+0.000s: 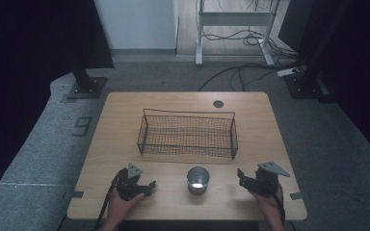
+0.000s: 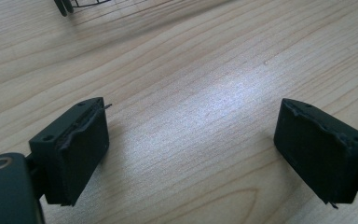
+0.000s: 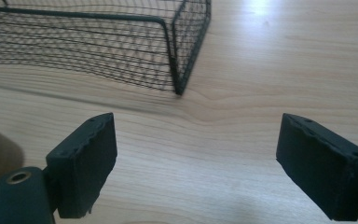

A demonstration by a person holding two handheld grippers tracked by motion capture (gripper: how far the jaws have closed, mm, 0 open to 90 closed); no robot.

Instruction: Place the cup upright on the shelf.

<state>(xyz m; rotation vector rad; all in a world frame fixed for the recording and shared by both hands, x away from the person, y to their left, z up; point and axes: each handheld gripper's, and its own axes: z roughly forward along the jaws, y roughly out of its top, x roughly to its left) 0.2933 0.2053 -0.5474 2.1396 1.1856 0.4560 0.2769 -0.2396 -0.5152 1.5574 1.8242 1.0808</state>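
Observation:
A black wire basket (image 1: 188, 134) stands in the middle of the wooden table (image 1: 125, 120); its corner (image 3: 179, 70) rises ahead in the right gripper view. A small metal cup (image 1: 198, 179) sits upright near the front edge, between my two grippers. To the cup's left my left gripper (image 1: 149, 185) rests on the table, held by a hand, and its jaws stand wide apart over bare wood (image 2: 191, 135). On the cup's right is my right gripper (image 1: 241, 177), also open, with nothing between its jaws (image 3: 196, 154). The basket looks empty.
A round dark grommet (image 1: 218, 103) sits in the table's far edge. Beyond the table are a white desk frame (image 1: 236, 29), cables on the floor (image 1: 250, 67) and dark stands with base plates (image 1: 84, 86) at both back corners.

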